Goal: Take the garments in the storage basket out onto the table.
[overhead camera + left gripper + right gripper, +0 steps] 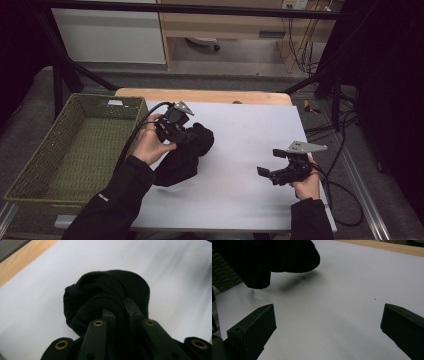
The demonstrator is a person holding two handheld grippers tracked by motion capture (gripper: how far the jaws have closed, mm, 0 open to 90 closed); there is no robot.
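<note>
Pinching a bunched fold of the black fleece garment (107,295), the left hand-held gripper (120,315) is gripping something soft, light and floppy; the right hand-held gripper (328,322) is hovering spread.

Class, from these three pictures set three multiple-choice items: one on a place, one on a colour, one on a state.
1. Where is the basket?
A. left of the white sheet
B. right of it
C. on it

2. What colour is the cloth?
A. red
B. black
C. white

3. How are the right tongs?
A. shut on the cloth
B. shut on nothing
C. open

Key: 1 A, it sits by the white sheet on its left edge; 2 B, dark against the sheet; 3 C, jaws wide apart, nothing between.
</note>
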